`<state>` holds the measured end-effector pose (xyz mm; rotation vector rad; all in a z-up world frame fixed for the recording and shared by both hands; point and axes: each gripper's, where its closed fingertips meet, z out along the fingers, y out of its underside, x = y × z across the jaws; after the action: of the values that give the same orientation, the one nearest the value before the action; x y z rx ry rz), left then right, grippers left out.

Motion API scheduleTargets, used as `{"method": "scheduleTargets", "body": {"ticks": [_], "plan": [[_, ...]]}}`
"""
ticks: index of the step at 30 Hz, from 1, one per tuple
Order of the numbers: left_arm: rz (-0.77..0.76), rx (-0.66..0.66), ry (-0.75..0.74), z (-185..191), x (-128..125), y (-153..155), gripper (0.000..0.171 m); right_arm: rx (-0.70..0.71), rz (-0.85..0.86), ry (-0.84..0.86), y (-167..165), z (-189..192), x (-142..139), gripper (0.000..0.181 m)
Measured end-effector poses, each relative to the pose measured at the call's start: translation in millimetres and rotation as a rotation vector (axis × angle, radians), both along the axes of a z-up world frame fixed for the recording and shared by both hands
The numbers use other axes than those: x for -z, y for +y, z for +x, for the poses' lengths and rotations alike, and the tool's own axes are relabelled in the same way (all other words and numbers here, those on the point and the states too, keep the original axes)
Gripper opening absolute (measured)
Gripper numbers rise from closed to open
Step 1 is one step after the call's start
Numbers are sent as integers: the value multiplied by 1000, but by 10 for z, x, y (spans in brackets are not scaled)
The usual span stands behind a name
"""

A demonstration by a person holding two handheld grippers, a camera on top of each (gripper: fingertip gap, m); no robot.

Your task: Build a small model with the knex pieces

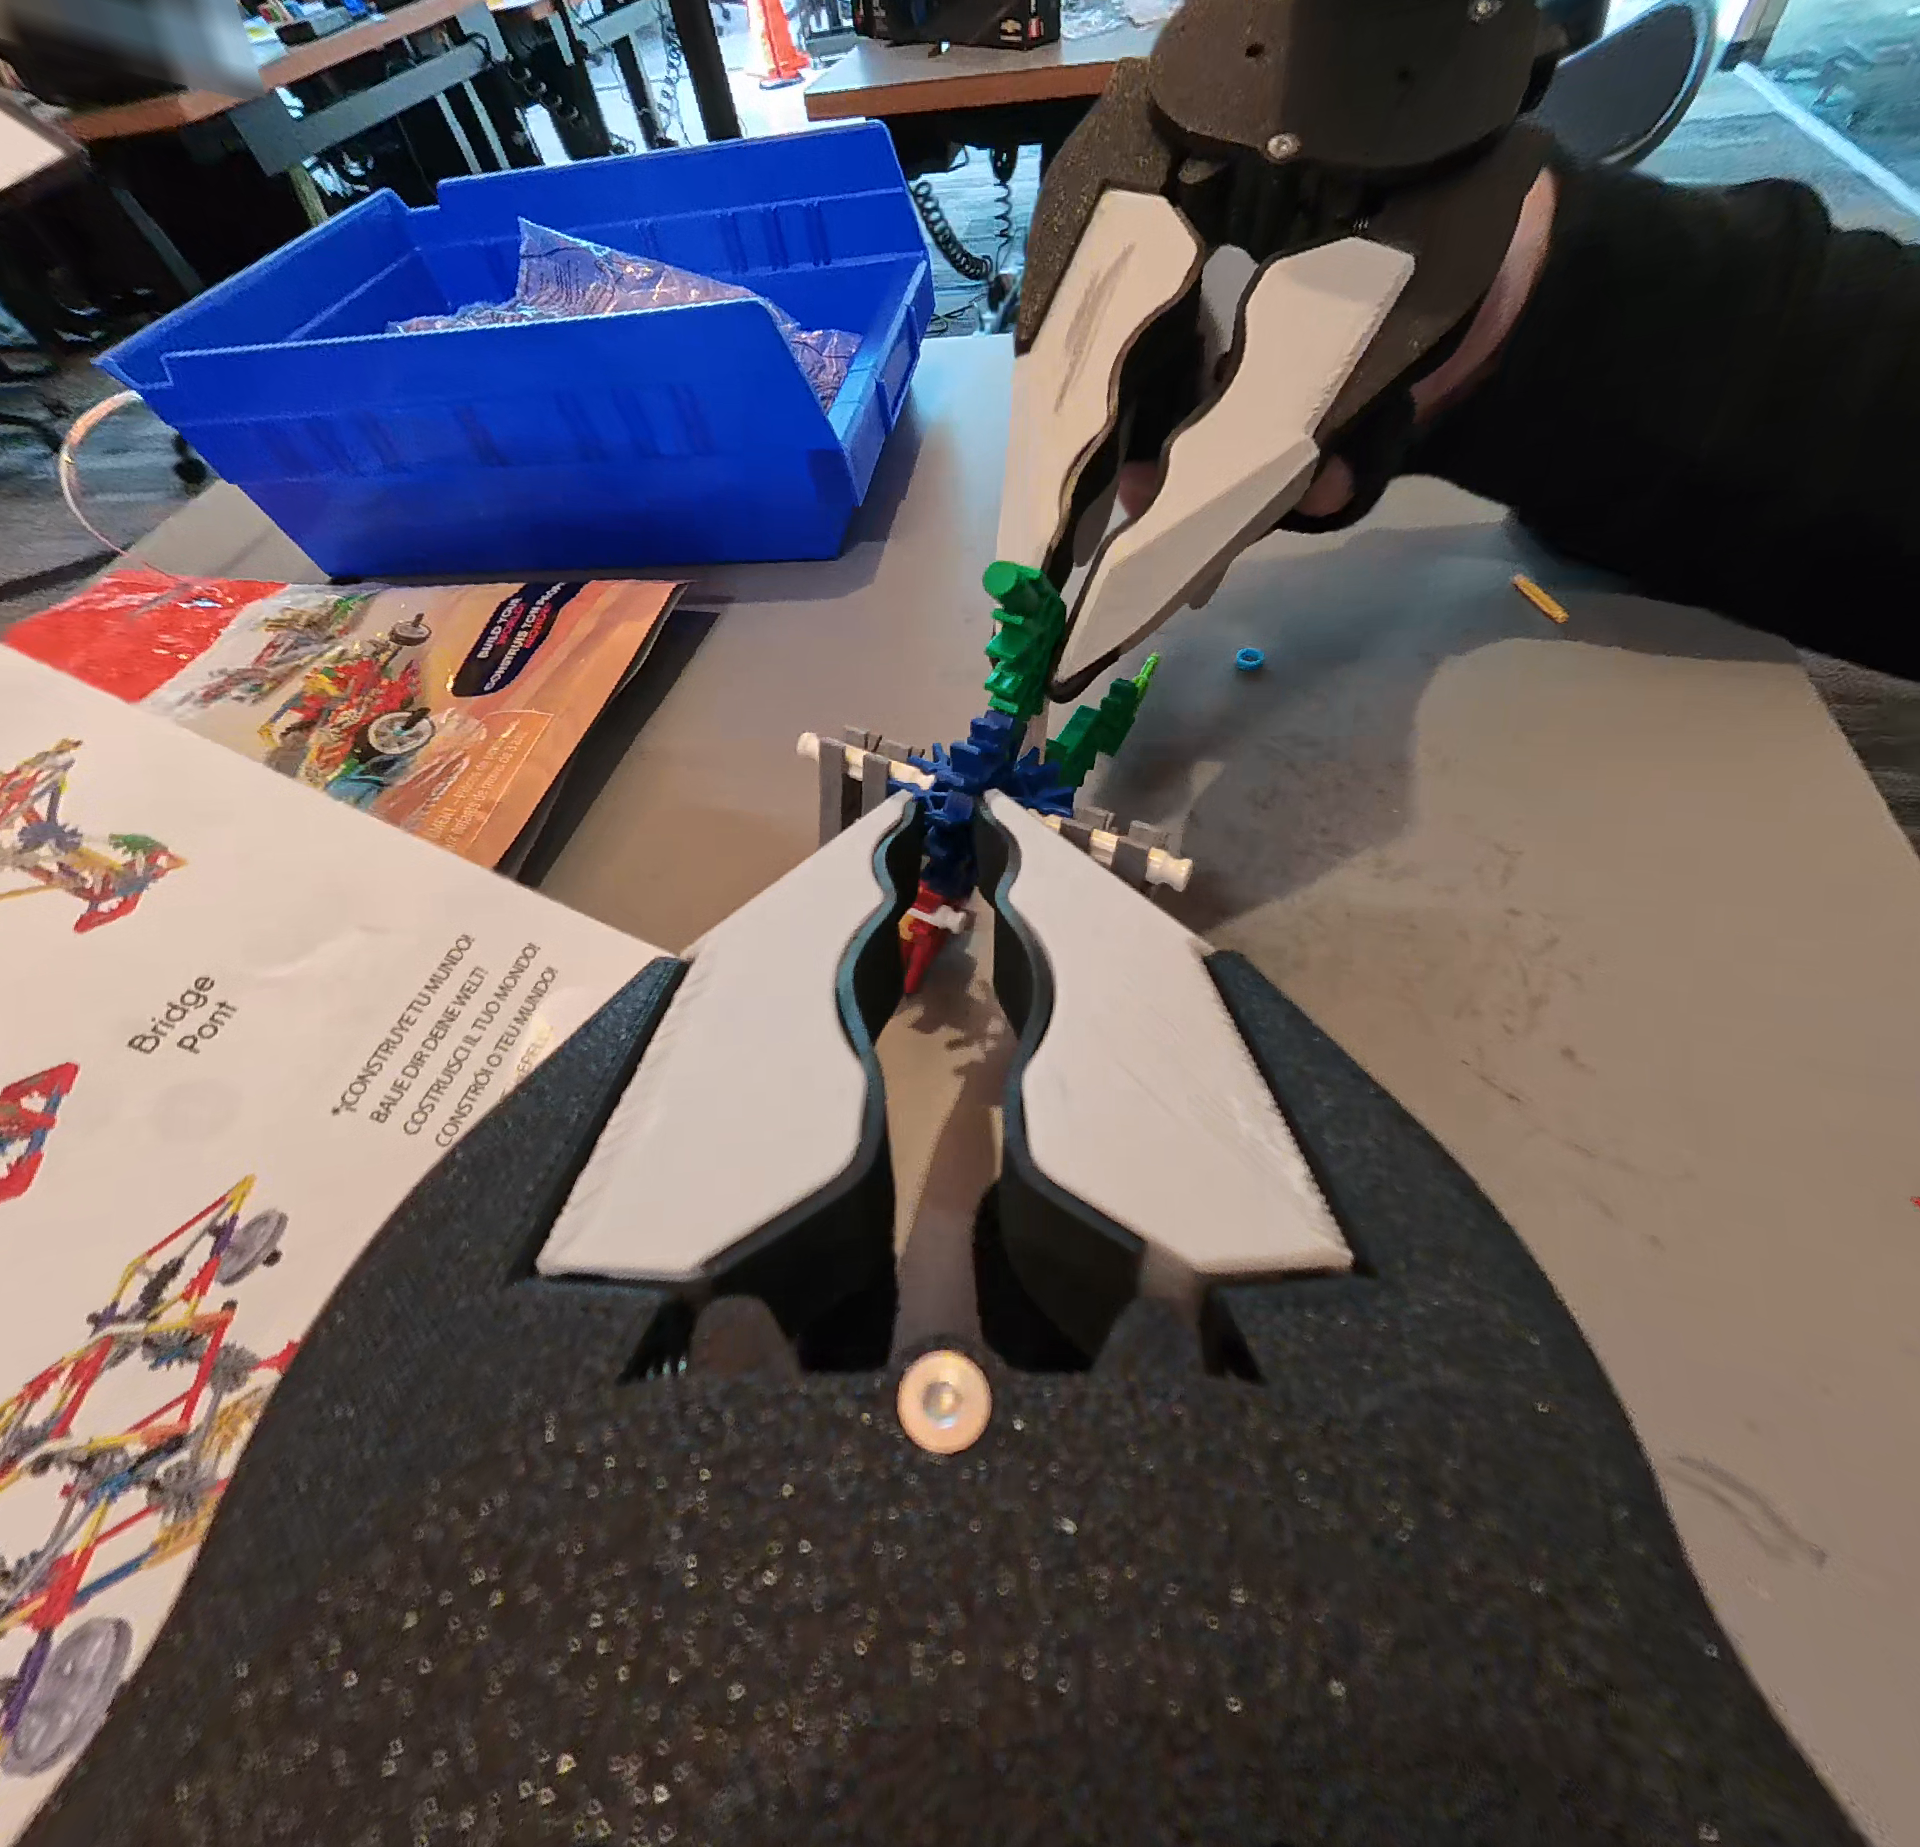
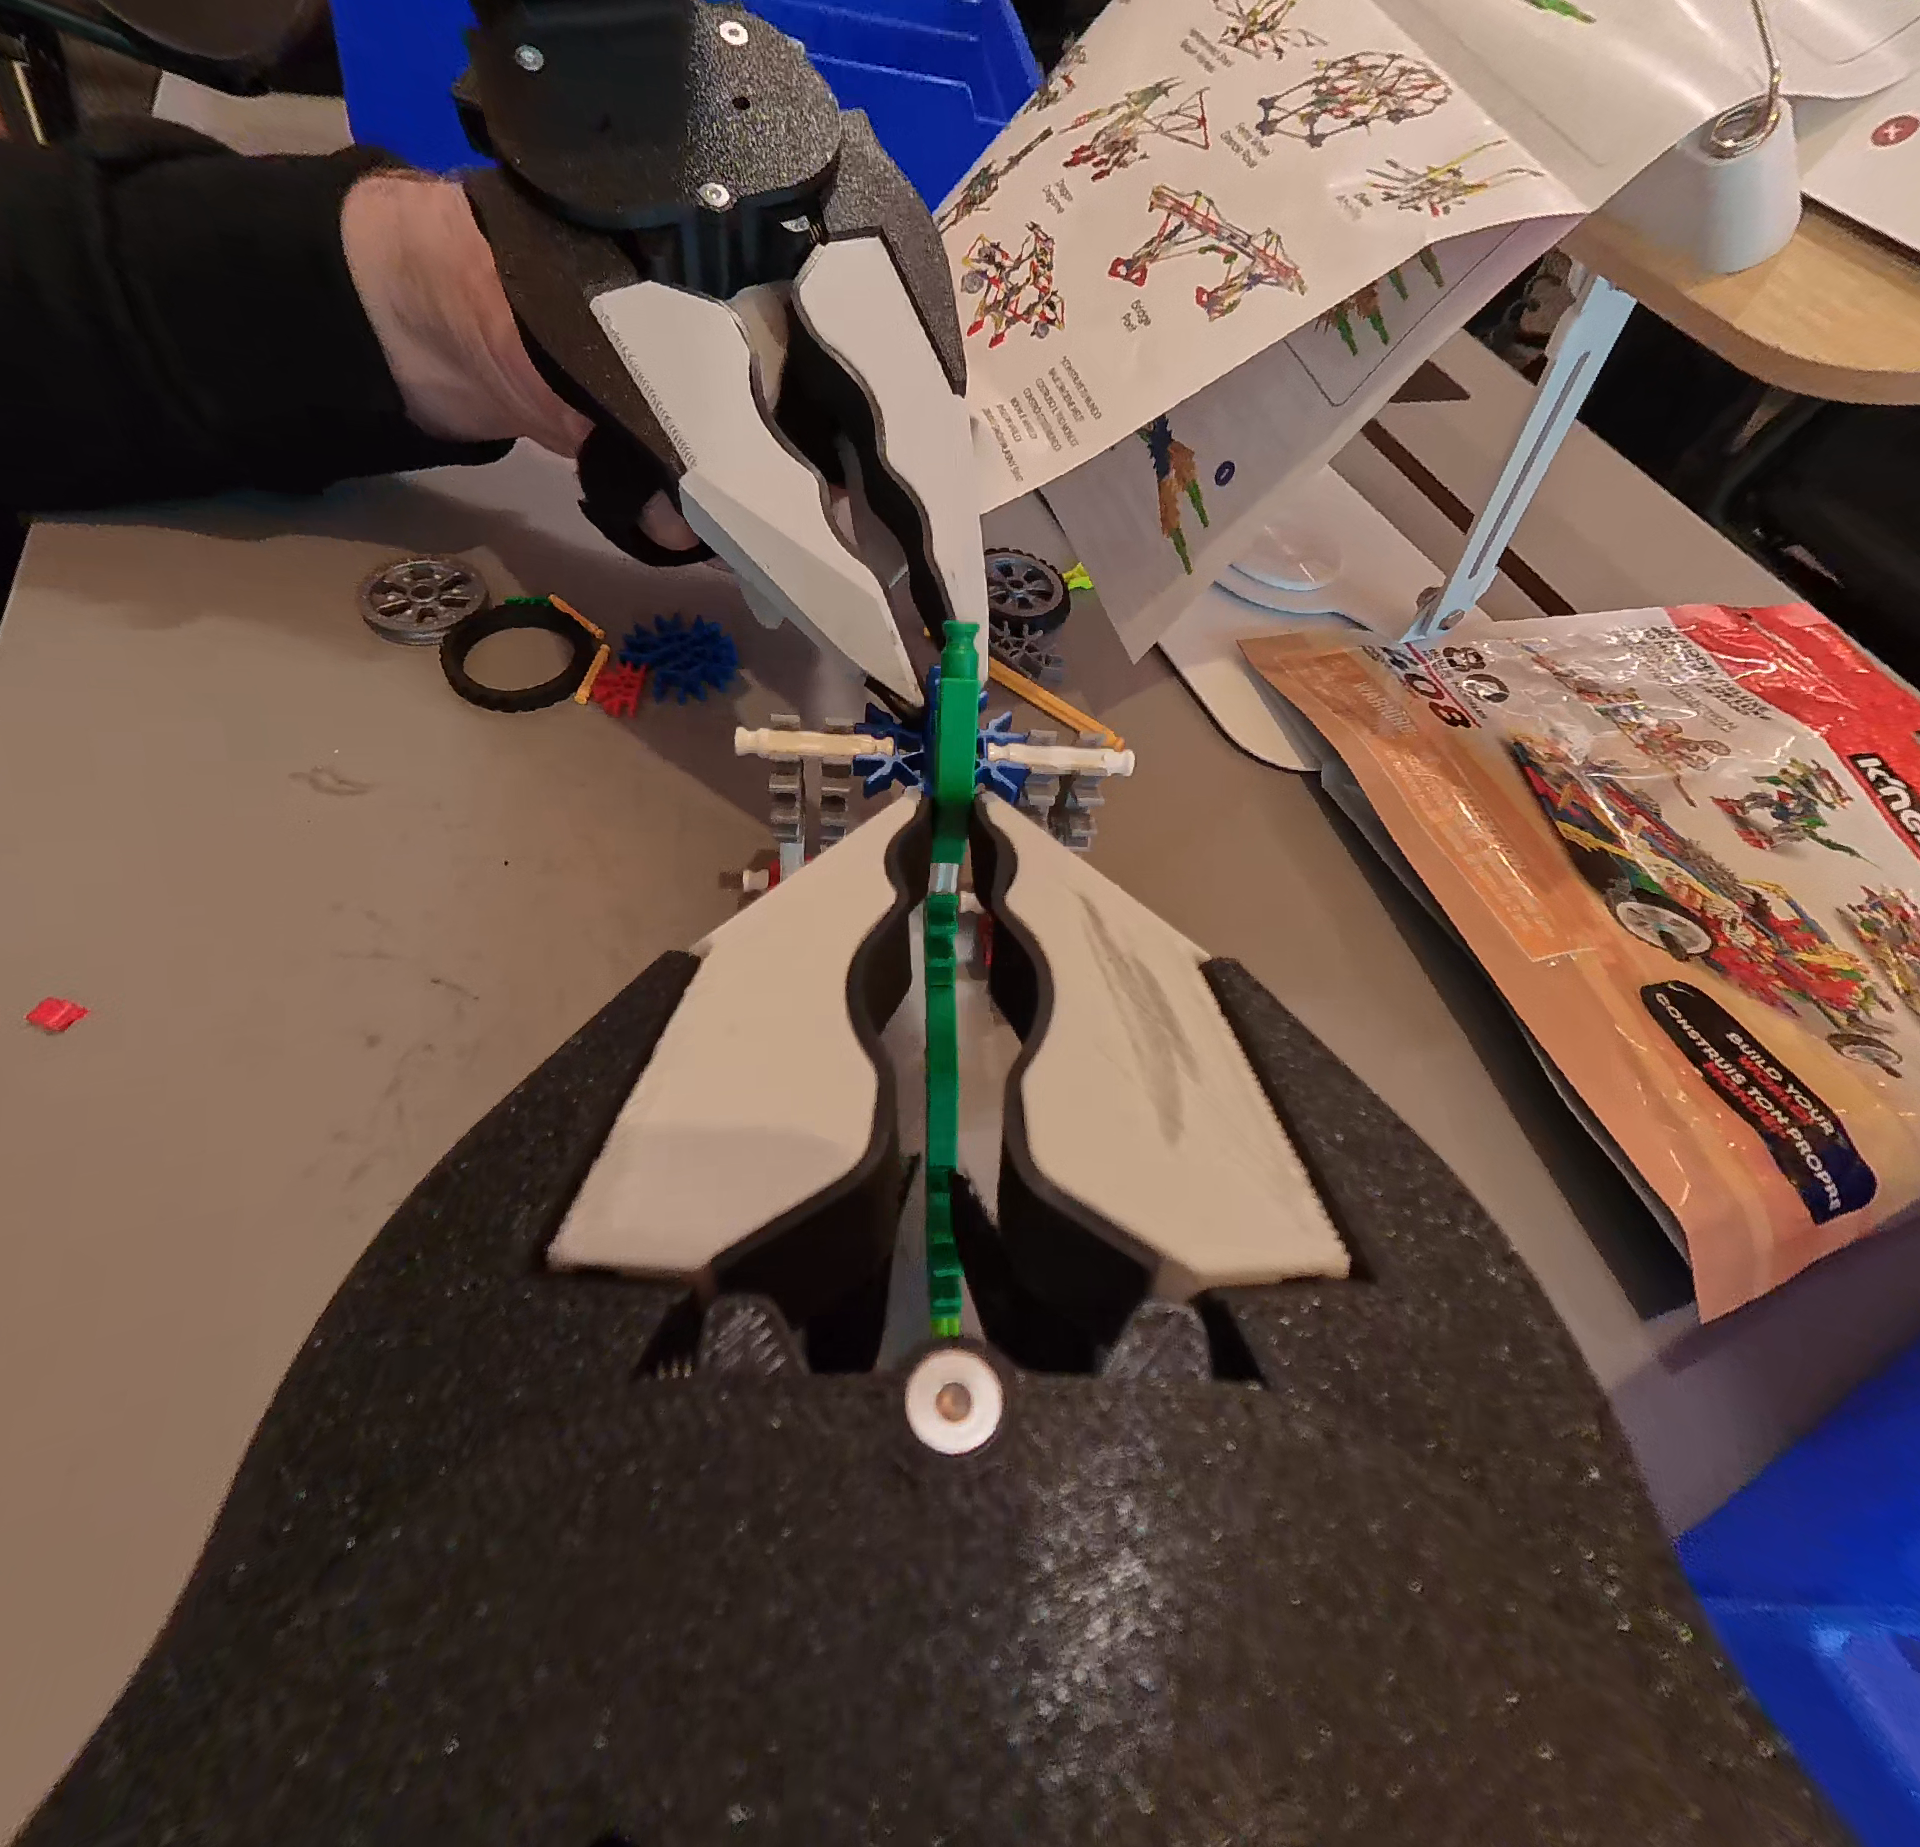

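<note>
- Printed toy bag (image 2: 1621,862) and instruction sheet (image 1: 260,1018) lie on your bench (image 1: 1455,966).
- Left hand-held gripper (image 1: 948,810) pinches the blue connector (image 1: 982,758).
- Right hand-held gripper (image 2: 948,815) clamps the green piece (image 2: 951,758).

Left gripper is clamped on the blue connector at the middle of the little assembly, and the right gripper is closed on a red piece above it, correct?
Not quite: the piece in the right gripper is green, not red, as the right wrist view shows. The rest holds: the left gripper is shut on the blue connector.
</note>
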<state>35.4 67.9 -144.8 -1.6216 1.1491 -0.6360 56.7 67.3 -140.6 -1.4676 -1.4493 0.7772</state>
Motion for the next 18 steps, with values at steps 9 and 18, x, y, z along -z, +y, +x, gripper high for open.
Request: {"method": "scheduleTargets", "body": {"ticks": [9,18], "plan": [[59,-16,46,9,5,16,9,-26,-24,-93,25,16,18,5],[58,-7,58,48,13,-4,9,-29,-54,-70,23,-17,70,6]]}}
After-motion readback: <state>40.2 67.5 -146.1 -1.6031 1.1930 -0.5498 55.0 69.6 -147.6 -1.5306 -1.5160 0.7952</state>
